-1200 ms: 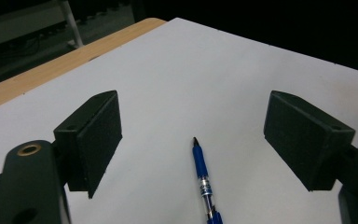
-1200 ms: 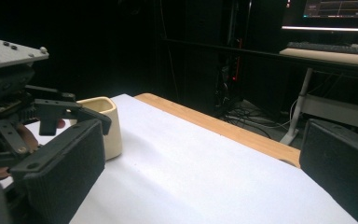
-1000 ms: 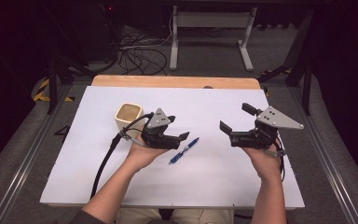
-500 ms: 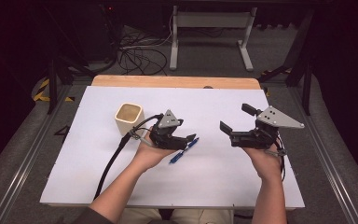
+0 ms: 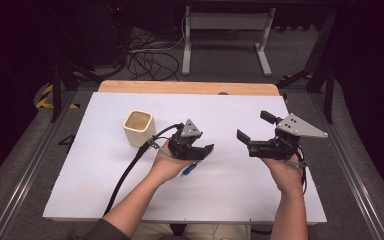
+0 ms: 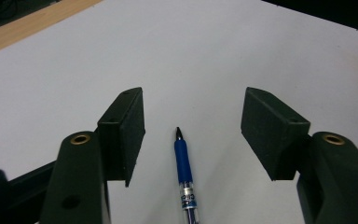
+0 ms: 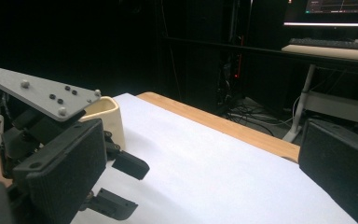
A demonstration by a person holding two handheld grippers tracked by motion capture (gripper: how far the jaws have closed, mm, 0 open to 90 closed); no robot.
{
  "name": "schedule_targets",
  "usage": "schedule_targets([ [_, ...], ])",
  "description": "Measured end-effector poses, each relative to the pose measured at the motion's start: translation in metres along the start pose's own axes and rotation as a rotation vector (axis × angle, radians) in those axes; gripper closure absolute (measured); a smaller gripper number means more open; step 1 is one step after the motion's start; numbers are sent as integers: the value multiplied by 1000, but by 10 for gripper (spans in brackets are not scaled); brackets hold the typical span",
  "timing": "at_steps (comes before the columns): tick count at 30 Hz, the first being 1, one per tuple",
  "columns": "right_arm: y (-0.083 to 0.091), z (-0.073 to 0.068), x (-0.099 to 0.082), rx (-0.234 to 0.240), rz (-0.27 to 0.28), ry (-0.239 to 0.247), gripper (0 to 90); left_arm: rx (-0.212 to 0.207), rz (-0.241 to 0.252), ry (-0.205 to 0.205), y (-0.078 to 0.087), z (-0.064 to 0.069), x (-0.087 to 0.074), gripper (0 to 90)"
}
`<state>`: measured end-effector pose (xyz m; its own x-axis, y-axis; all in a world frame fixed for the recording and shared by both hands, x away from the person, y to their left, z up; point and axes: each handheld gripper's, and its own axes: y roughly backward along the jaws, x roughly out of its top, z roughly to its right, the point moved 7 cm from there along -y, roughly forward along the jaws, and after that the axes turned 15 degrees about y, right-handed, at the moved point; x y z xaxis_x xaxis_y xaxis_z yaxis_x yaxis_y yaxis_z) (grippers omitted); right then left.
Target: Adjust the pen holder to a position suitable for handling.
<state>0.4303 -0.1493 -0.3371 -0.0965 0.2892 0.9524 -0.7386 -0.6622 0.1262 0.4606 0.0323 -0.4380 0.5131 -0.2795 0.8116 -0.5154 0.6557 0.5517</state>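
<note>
White paper covers the table (image 5: 230,195). Since a second ago, the left gripper (image 6: 191,135) has slid away from the cup (image 5: 139,127) over the blue pen (image 6: 183,161), its jaws closing but probably not yet touching it. The right gripper (image 5: 252,132), well right of the pen, gapes open.

The high view looks forward and down from above the person's side onto the white rectangular surface (image 5: 240,190). The left gripper view sits close above it, facing down along a blue-gripped clear plastic pen (image 6: 184,173). The right gripper view looks low across the surface, sharing the cream square cup (image 7: 106,116) with the high view.
</note>
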Motion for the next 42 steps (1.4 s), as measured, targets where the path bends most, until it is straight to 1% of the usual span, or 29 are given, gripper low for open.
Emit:
schedule_targets([
  [1, 0, 0, 0, 0, 1, 1, 15, -2, -6, 6, -2, 1, -1, 418],
  [6, 1, 1, 0, -2, 0, 3, 15, 12, -31, -1, -9, -1, -3, 452],
  [9, 1, 1, 0, -2, 0, 3, 15, 16, -48, 6, -14, -1, -6, 469],
  [14, 0, 1, 0, -1, 0, -2, 15, 29, -86, 7, -21, -6, -10, 500],
  [16, 0, 1, 0, -1, 0, -1, 15, 31, -88, 6, -23, -6, -11, 503],
  [17, 0, 0, 0, 1, -1, -1, 15, 31, -94, 12, -24, -6, -12, 512],
  [20, 0, 0, 0, 1, -2, -3, 15, 37, -109, 11, -27, -8, -14, 532],
  [22, 0, 1, -1, 0, -6, -3, 15, 47, -119, 1, -30, -9, -17, 548],
  [24, 0, 1, -1, -1, -6, -6, 15, 46, -133, 9, -32, -10, -19, 558],
  [25, 0, 1, -1, -1, -6, -6, 15, 46, -133, 5, -34, -10, -19, 558],
  [26, 1, 1, -1, -1, -6, -8, 15, 49, -141, 6, -35, -10, -20, 574],
  [28, 0, 1, -1, -2, -6, -9, 15, 48, -153, 9, -39, -9, -22, 576],
  [31, 0, 1, -1, 0, -7, -8, 15, 56, -160, -3, -43, -9, -23, 580],
  [33, 0, 1, -1, 0, -7, -9, 15, 67, -175, -6, -46, -8, -24, 591],
  [35, 0, 1, -1, 1, -8, -9, 15, 79, -180, -22, -49, -8, -25, 604],
  [36, 0, 1, -1, 1, -6, -8, 15, 75, -182, -24, -50, -7, -26, 609],
  [38, 0, 2, -1, 2, -6, -9, 15, 85, -193, -18, -52, -7, -27, 615],
  [39, 0, 2, -1, 2, -5, -9, 15, 85, -194, -24, -54, -7, -27, 619],
  [41, 0, 2, -1, 1, -7, -6, 15, 90, -205, -19, -55, -8, -29, 622],
  [42, 0, 2, -1, 1, -8, -10, 15, 92, -205, -25, -56, -8, -29, 625],
])
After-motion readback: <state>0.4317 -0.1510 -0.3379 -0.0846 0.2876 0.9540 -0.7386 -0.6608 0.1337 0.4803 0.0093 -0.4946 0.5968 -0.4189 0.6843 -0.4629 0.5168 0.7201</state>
